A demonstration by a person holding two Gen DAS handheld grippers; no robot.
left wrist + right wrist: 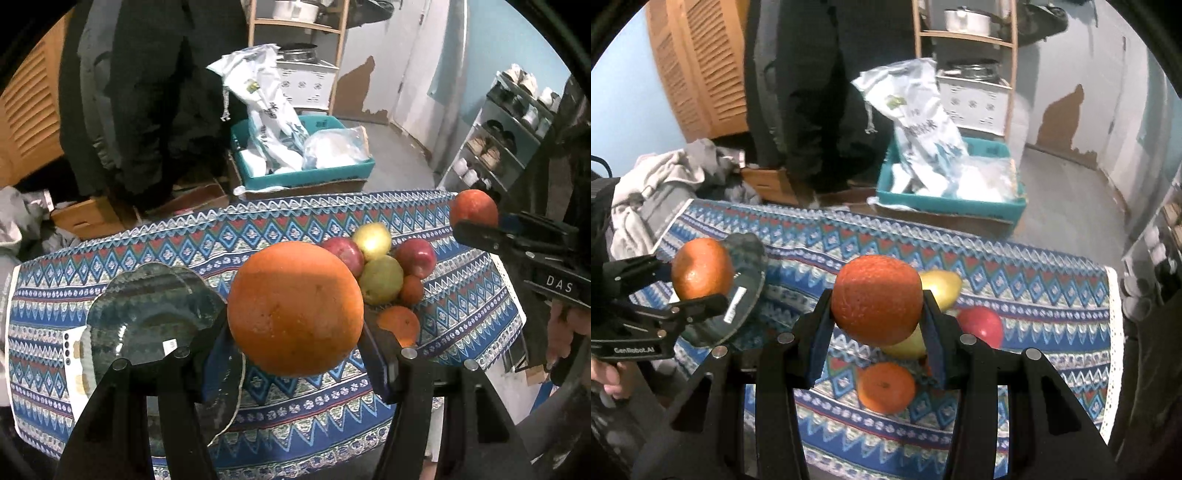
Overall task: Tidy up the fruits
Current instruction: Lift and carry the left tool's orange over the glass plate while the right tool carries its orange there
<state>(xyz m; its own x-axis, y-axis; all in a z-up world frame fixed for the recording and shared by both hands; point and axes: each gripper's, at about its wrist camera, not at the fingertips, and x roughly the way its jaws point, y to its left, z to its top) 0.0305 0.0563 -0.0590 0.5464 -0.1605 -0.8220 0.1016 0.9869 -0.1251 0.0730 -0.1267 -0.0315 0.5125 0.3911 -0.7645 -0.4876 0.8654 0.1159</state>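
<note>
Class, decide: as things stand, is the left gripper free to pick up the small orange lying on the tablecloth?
Probably not yet. The left gripper is already shut on a large orange, so its jaws are full. The small orange lies uncovered on the tablecloth; only the load blocks it.

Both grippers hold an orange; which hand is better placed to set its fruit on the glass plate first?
Left, probably: the left gripper holds its orange right beside the glass plate; the right gripper sits over the fruit pile.

Glass plate (147, 306) — seemingly glossy.
</note>
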